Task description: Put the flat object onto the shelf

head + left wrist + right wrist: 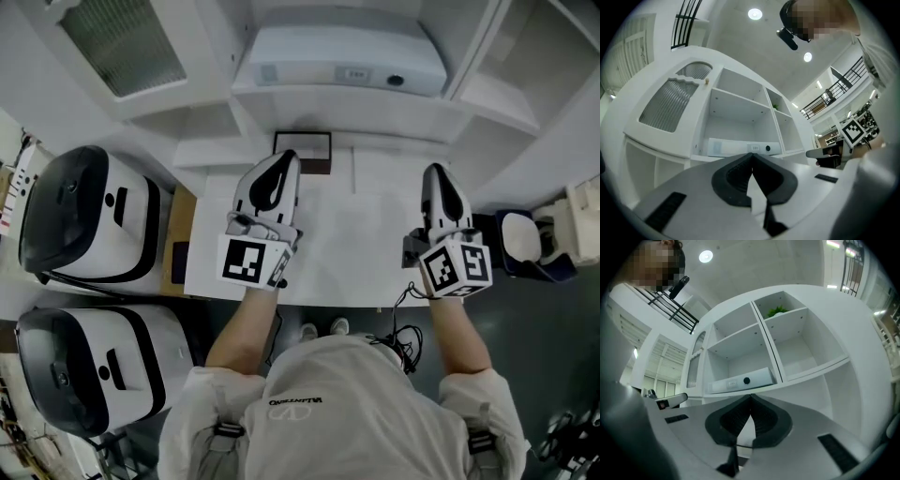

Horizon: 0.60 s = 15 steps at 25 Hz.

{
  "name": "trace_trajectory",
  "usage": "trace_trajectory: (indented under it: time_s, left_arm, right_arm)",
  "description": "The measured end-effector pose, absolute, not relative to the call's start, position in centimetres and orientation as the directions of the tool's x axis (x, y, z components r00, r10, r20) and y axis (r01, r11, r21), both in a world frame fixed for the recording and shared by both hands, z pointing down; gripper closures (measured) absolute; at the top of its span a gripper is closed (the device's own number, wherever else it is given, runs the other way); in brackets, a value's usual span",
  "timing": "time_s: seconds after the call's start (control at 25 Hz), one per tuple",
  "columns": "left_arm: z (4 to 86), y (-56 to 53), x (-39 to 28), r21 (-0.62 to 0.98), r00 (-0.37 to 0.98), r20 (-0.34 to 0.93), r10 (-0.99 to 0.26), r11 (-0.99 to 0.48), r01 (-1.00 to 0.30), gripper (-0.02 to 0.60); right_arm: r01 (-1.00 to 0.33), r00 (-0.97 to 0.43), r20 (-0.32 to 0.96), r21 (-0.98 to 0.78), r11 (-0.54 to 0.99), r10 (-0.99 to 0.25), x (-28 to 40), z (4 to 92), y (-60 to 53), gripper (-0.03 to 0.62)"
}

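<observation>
A flat white box (337,58) with a round dark button lies in the lower middle compartment of the white shelf unit (412,112). It also shows as the white box (740,147) in the left gripper view and as the white box (740,379) in the right gripper view. A dark-framed flat rectangle (302,141) sits at the back of the white table (356,244). My left gripper (286,157) hovers over the table with its tip at that frame, jaws shut and empty (752,158). My right gripper (438,172) is held over the table's right side, shut and empty (751,398).
Two large white-and-black machines (89,216) (94,375) stand to the left of the table. A dark seat or bin with white contents (520,242) is at the right. Cables (398,328) hang at the table's front edge. A green plant (777,311) sits in an upper compartment.
</observation>
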State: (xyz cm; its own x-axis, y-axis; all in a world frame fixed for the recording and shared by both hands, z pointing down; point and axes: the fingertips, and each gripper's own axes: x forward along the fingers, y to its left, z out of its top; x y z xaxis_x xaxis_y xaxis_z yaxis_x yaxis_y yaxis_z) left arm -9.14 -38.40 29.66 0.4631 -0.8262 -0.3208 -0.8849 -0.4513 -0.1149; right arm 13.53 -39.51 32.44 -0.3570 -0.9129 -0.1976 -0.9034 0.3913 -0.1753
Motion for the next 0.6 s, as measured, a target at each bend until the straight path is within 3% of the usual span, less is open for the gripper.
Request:
trace_trajectory:
  time_s: [0.4, 0.6]
  left_arm:
    - [34.6, -34.1, -12.2, -0.031, 0.389, -0.282, -0.877, -0.397, -0.917, 0.577]
    - [36.5, -33.0, -13.1, -0.019, 0.376, -0.261, -0.889, -0.384, -0.923, 0.577]
  right_arm:
    - [-0.926, -0.307, -0.174, -0.172, 0.336, -0.936, 16.3, 36.0, -33.2, 0.585]
    - [-0.927, -0.235, -0.154, -0.260, 0.269, -0.960, 18.8, 38.1, -32.2, 0.585]
